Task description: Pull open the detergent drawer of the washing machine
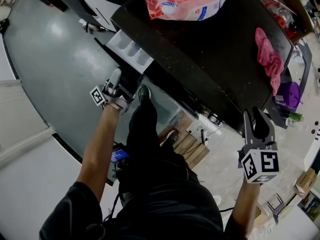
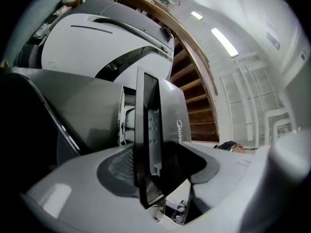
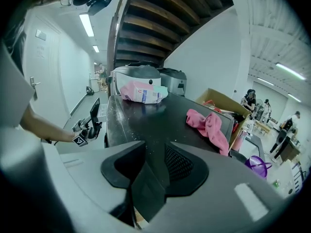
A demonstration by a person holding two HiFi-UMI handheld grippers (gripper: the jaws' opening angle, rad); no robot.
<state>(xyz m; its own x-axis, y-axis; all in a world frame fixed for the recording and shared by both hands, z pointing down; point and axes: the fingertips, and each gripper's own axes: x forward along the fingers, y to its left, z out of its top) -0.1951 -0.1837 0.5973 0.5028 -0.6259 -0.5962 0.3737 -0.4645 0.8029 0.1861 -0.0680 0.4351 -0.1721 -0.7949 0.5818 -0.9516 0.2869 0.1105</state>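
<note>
Both jaws released: left gripper [image 1: 115, 75] straddles "Midea"-marked detergent drawer [image 2: 146, 130]; right gripper [image 1: 253, 115] empty.

left gripper [image 1: 117, 79], right gripper [image 1: 254, 118], jaws apart

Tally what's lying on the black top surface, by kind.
pink-and-white plastic pack: 1
crumpled pink cloth: 1
Total on the black top surface: 2
</note>
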